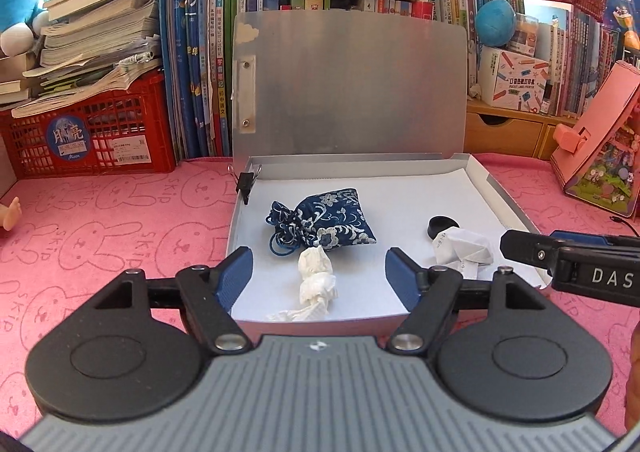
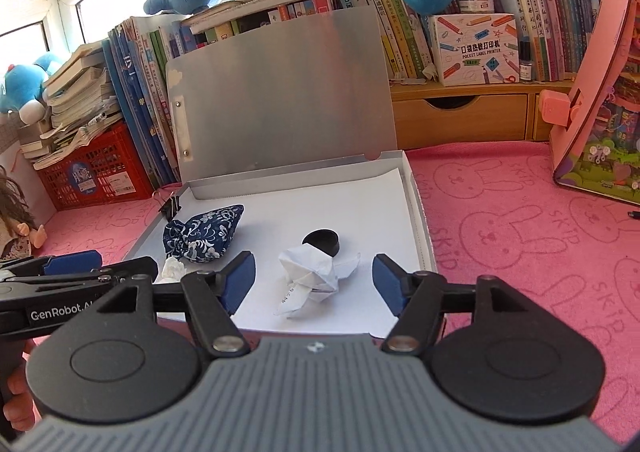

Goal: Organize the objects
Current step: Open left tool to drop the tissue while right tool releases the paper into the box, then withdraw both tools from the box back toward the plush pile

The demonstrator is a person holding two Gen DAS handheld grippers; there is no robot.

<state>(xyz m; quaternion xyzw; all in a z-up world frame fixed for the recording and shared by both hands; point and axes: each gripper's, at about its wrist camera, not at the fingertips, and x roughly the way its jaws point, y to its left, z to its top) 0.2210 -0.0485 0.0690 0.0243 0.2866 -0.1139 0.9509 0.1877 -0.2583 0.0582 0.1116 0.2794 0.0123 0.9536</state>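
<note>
1. We see an open grey box lying on the pink tabletop, its lid standing upright against a row of books.
2. Inside the box, on its white paper lining, lie four things: a blue flowered pouch toward the left rear, a twisted white tissue just in front of it, a small black cap to the right, and a crumpled paper touching the cap's near side.
3. A black binder clip grips the box's left rear wall.
4. The left tongs hang over the near edge of the box with fingers spread wide; the tissue lies between them, but the pads do not press on it.
5. The right tongs are likewise wide open and hold nothing; the crumpled paper lies between their fingers, untouched.
6. A red crate piled with books stands at the left, and a pink toy house at the right.
</note>
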